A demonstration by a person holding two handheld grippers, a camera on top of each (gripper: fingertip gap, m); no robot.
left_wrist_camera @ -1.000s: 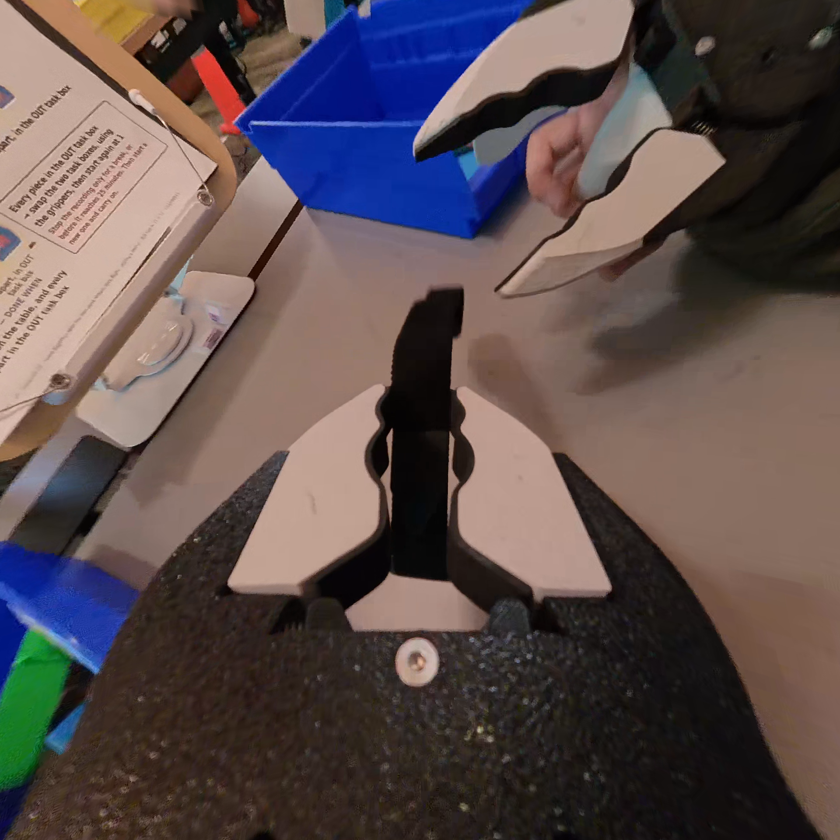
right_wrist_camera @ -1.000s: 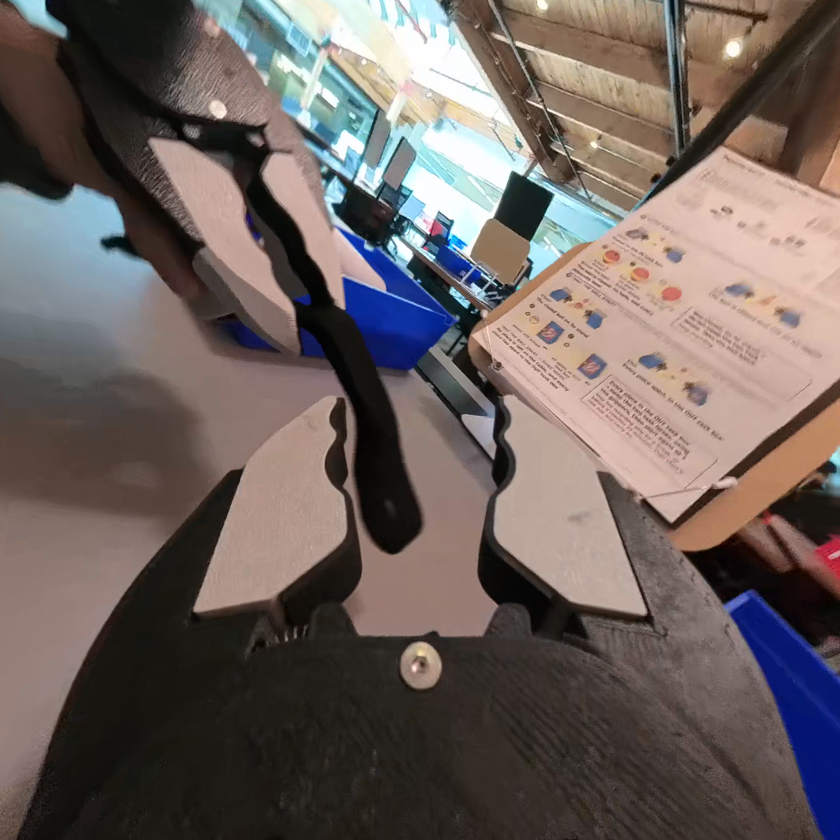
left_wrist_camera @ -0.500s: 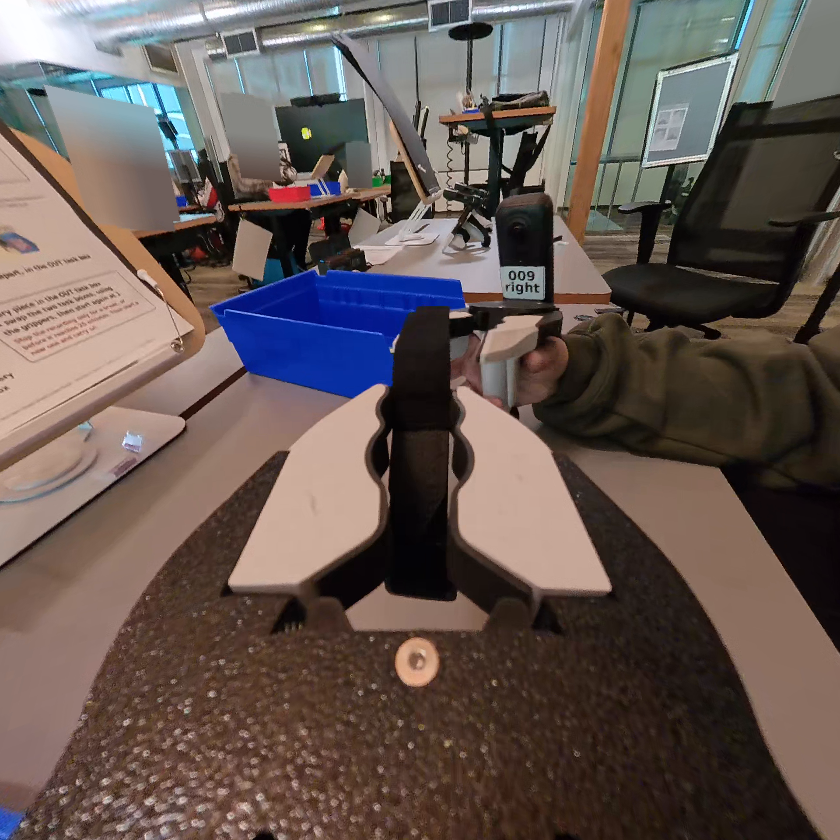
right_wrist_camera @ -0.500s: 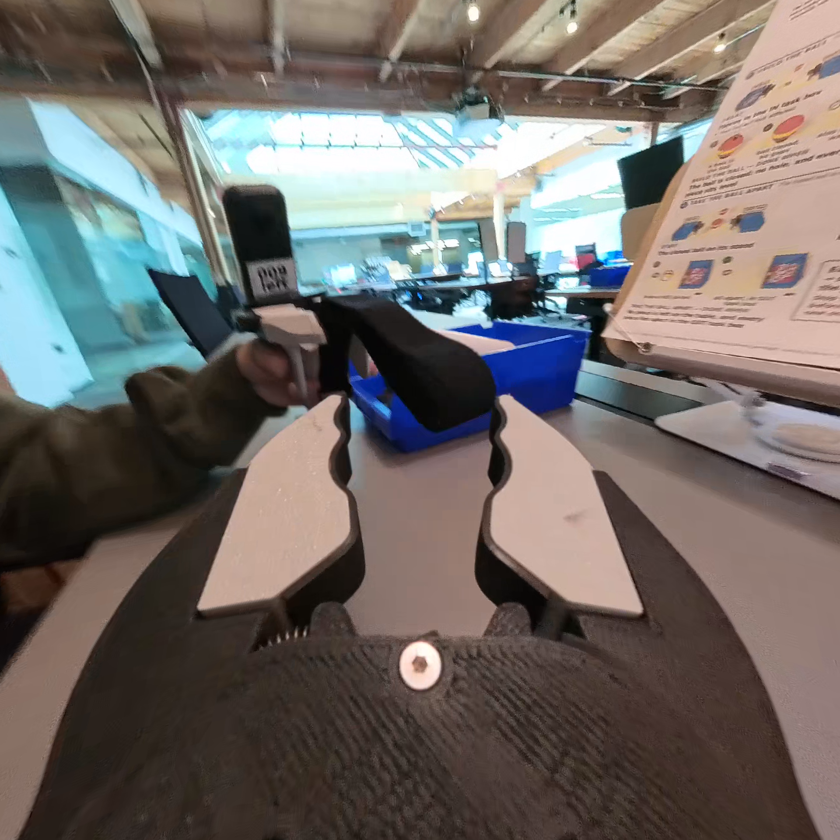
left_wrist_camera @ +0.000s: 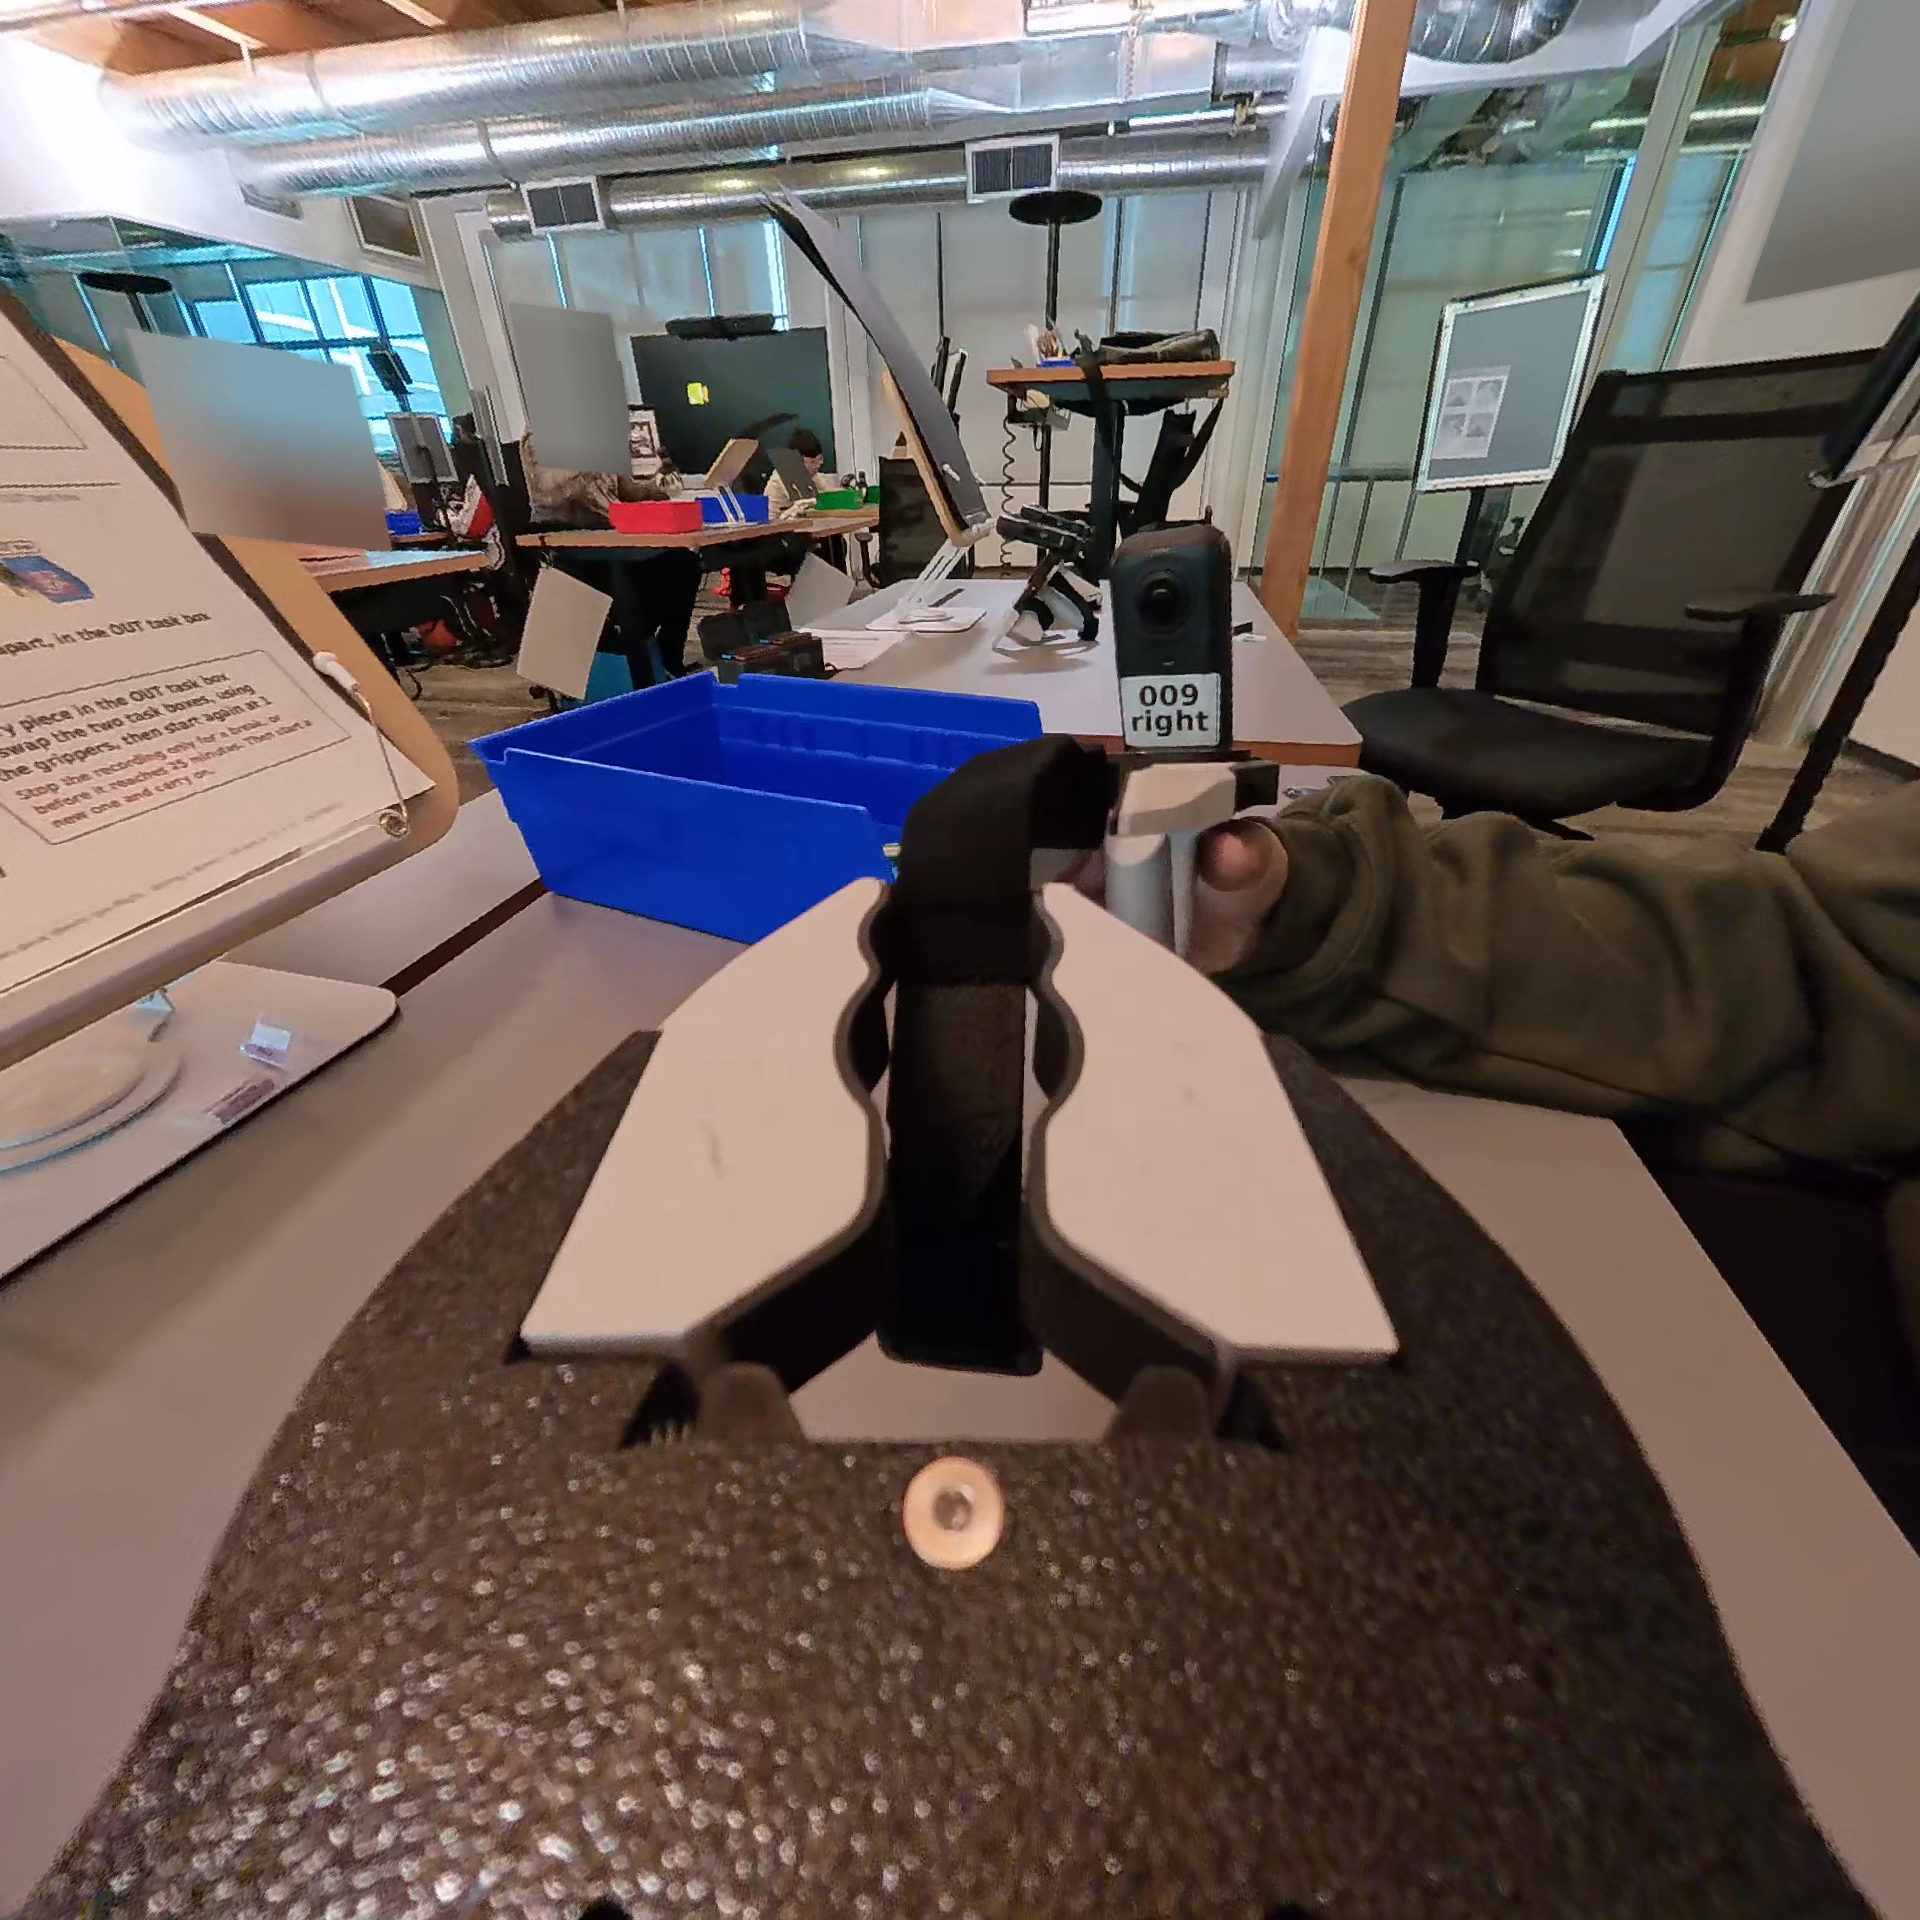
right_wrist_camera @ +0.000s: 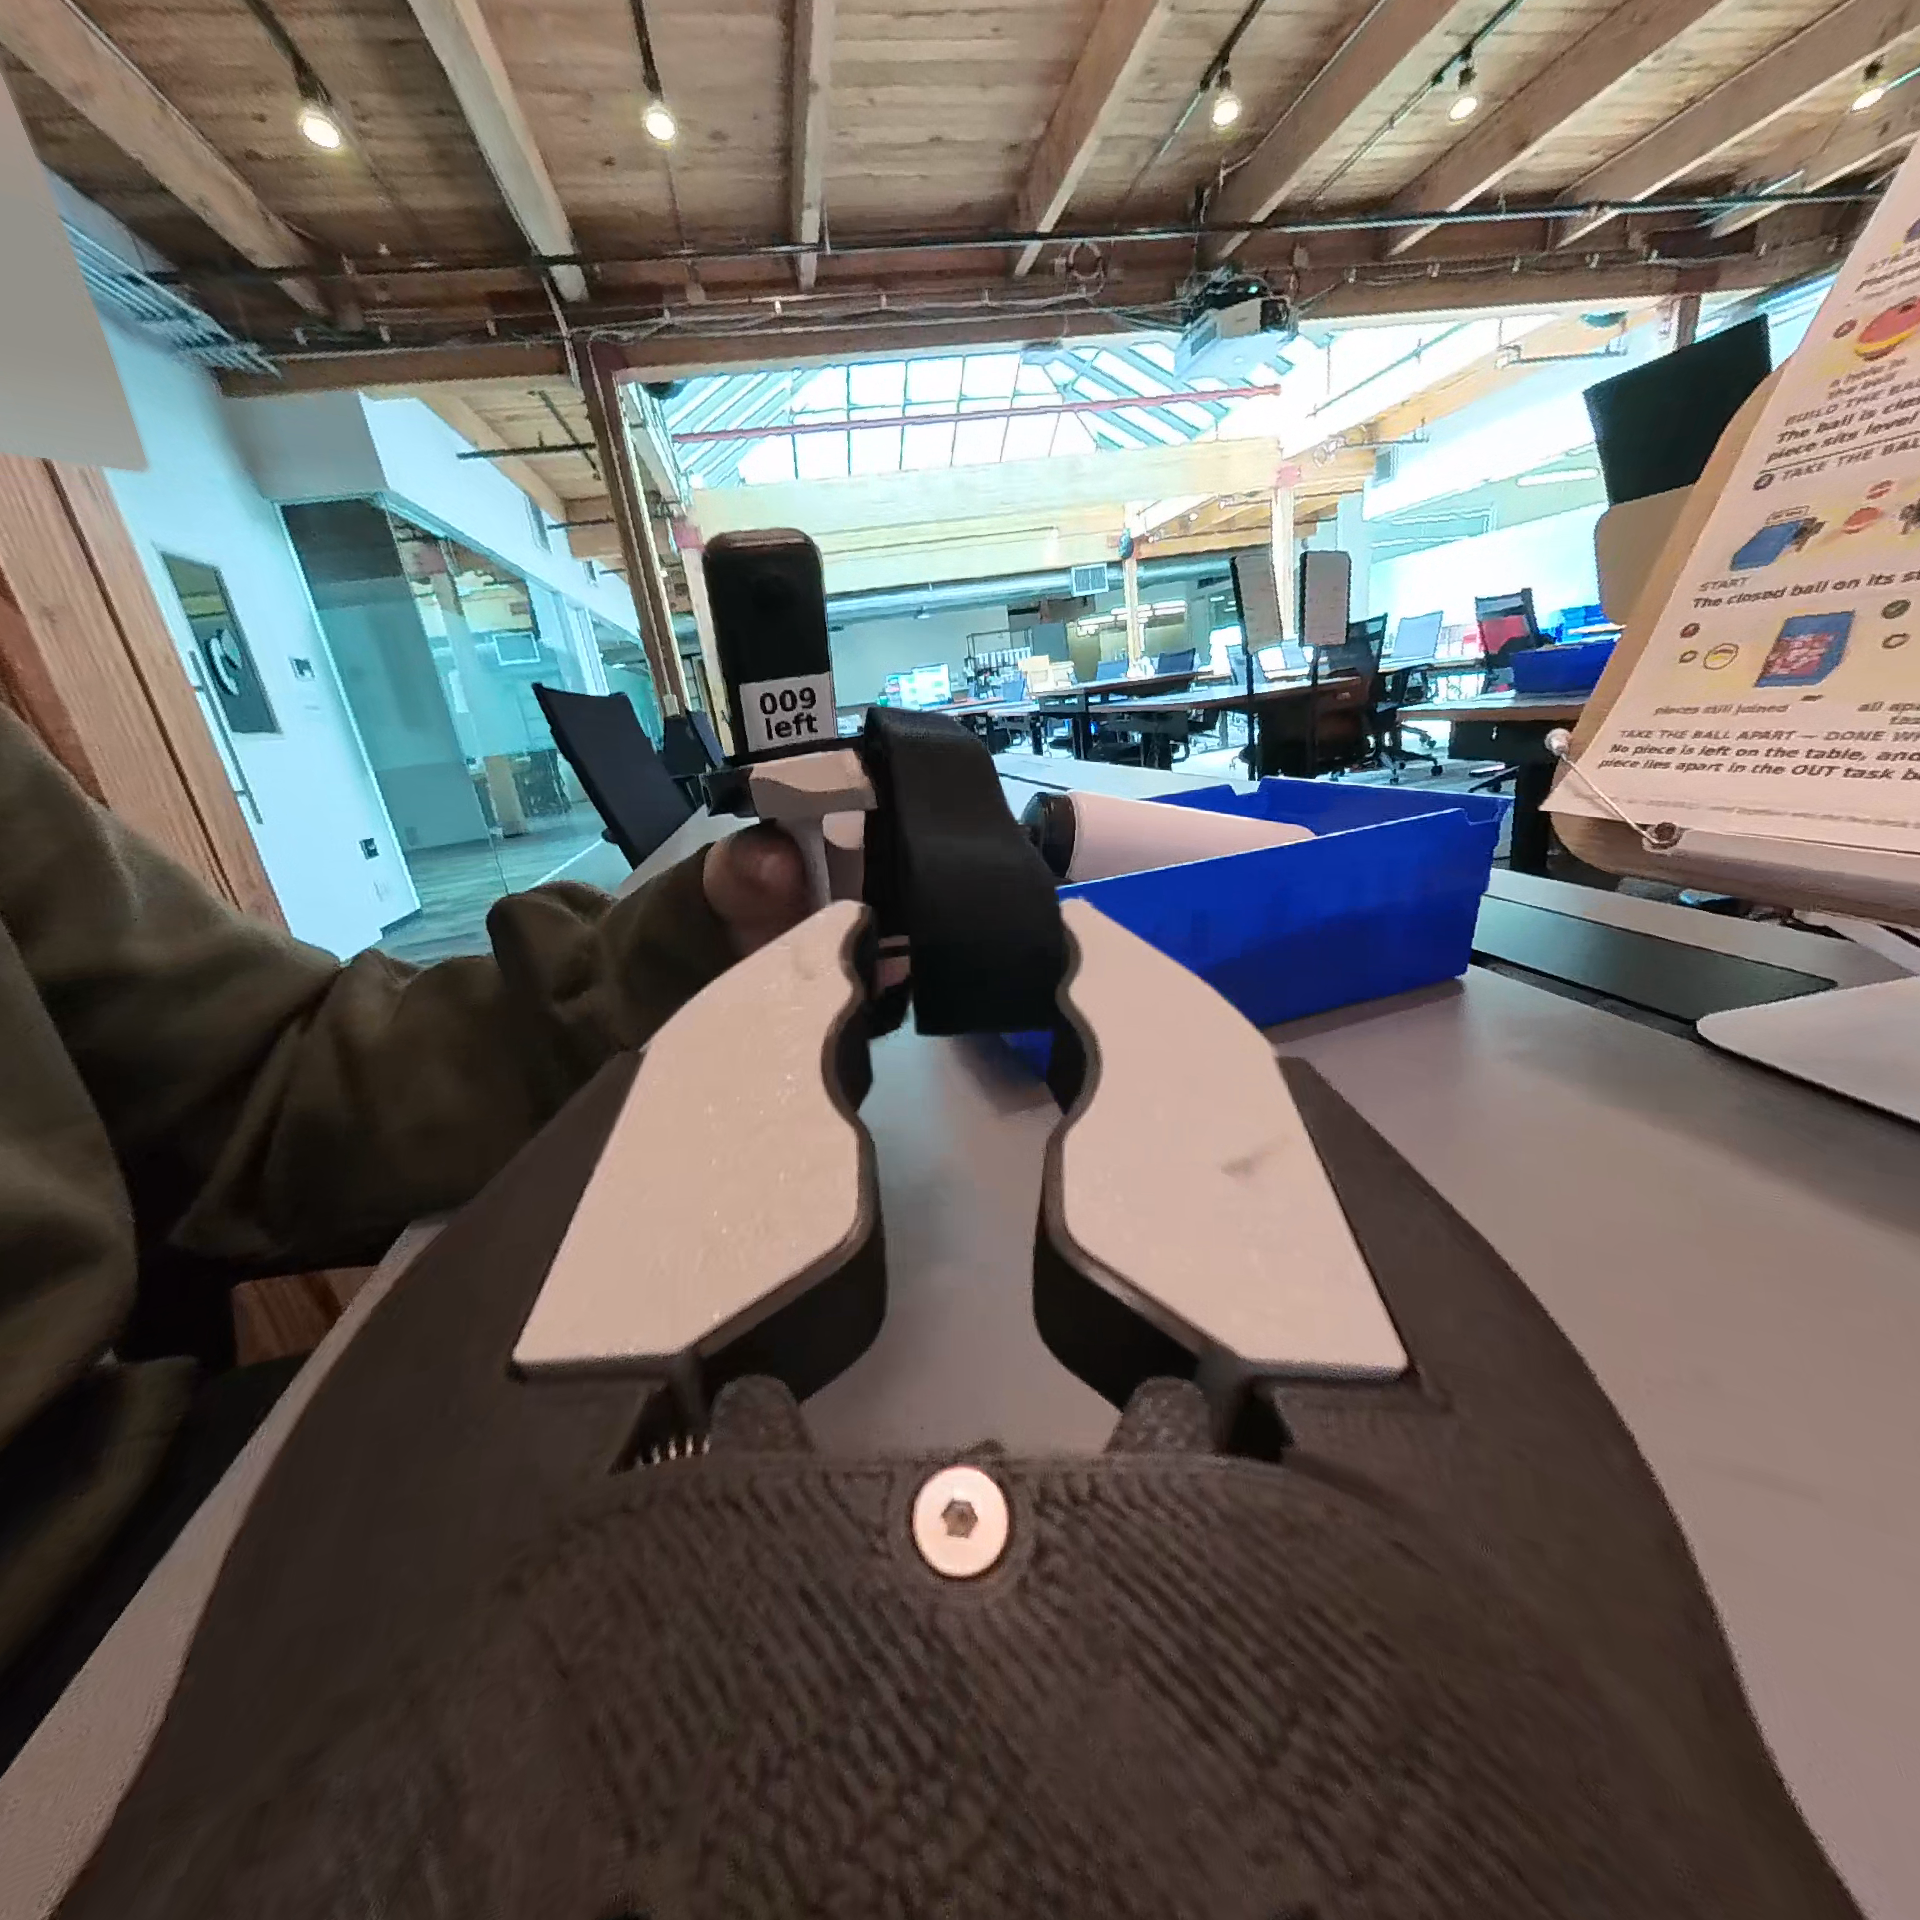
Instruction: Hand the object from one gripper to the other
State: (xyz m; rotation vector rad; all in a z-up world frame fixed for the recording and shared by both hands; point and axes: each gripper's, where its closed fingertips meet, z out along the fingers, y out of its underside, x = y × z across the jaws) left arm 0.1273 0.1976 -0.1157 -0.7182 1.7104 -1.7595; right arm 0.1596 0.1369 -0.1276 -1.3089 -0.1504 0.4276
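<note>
We found the handover about halfway. Left tool [left_wrist_camera: 958, 935] was pinching the long black foam-like strip [left_wrist_camera: 961, 1091], held above the grey surface [left_wrist_camera: 1558, 1247]. The strip's free end [right_wrist_camera: 971, 914] lay between the right tool [right_wrist_camera: 961, 977] fingertips, jaws narrowed about it; whether they gripped, we couldn't tell. Left's release remained. Half a second earlier the right's jaws stood wider.

Wrist views face each other low over grey table [left_wrist_camera: 582, 966], close; both share blue bin [left_wrist_camera: 717, 821].

Right tongs [right_wrist_camera: 961, 971] have narrowed around the black strap [right_wrist_camera: 971, 914].
</note>
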